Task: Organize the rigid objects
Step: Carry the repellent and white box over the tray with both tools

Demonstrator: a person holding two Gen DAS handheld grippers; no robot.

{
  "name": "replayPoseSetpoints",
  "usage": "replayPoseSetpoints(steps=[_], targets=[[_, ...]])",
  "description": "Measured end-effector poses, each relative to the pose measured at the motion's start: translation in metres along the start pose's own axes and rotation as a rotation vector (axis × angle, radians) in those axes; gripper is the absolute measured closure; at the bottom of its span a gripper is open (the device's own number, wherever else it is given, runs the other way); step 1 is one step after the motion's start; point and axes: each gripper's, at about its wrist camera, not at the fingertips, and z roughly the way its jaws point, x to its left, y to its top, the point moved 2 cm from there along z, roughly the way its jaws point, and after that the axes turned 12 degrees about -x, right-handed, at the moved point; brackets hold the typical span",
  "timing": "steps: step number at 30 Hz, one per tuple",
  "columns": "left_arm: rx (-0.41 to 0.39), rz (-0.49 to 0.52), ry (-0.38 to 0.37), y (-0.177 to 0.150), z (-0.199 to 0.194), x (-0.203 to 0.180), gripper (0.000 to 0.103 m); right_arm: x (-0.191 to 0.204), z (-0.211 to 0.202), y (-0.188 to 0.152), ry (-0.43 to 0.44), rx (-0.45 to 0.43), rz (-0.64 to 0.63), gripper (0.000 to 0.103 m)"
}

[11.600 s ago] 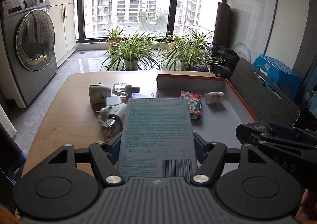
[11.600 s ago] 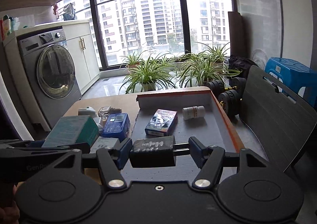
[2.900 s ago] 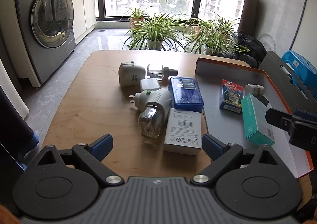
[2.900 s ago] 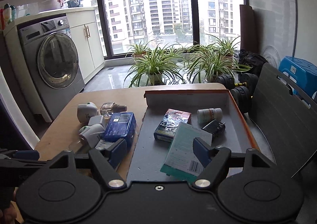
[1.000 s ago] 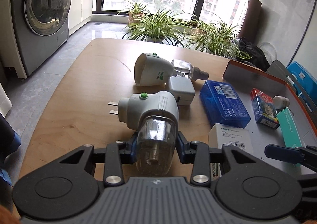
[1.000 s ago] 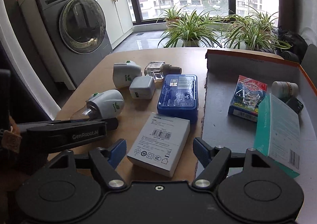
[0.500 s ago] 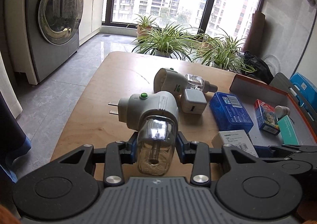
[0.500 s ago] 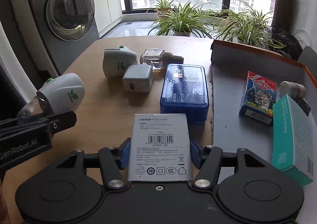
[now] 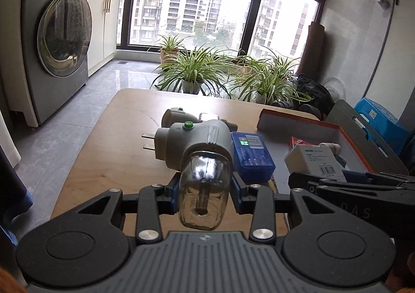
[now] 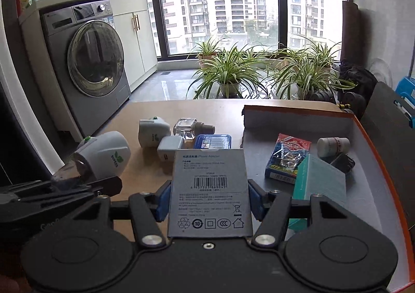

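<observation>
My left gripper (image 9: 205, 192) is shut on the clear bottle end of a white plug-in vaporizer (image 9: 199, 145), held above the wooden table (image 9: 116, 163). That vaporizer (image 10: 106, 158) also shows at the left of the right wrist view. My right gripper (image 10: 208, 202) is shut on a white adapter box (image 10: 208, 189), lifted near the left edge of the grey, orange-rimmed tray (image 10: 254, 163). On the table lie a second vaporizer (image 10: 153, 131), a clear bottle (image 10: 185, 127), a white charger cube (image 10: 168, 149) and a blue case (image 10: 214, 141).
Inside the tray are a red-and-blue card pack (image 10: 286, 159), a small white bottle (image 10: 332, 145), a teal box (image 10: 321, 181) and a small black item (image 10: 342, 162). A dark chair back (image 10: 389, 124) stands right of the tray. A washing machine (image 10: 96, 70) and potted plants (image 10: 228, 70) stand beyond.
The right gripper closed on the white adapter box and lifted it off the table. The left gripper rose with the vaporizer, which was resting on the table a second ago.
</observation>
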Motion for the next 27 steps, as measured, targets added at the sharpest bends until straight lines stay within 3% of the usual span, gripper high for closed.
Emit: replayPoseSetpoints(steps=[16, 27], targets=[[-0.009, 0.078, -0.104, -0.002, -0.014, -0.083, 0.064, -0.082, -0.072, -0.003, -0.128, -0.08, 0.07, 0.032], [-0.006, 0.11, -0.158, -0.008, -0.012, -0.124, 0.064, -0.118, -0.093, -0.004, -0.193, -0.112, 0.087, 0.032]])
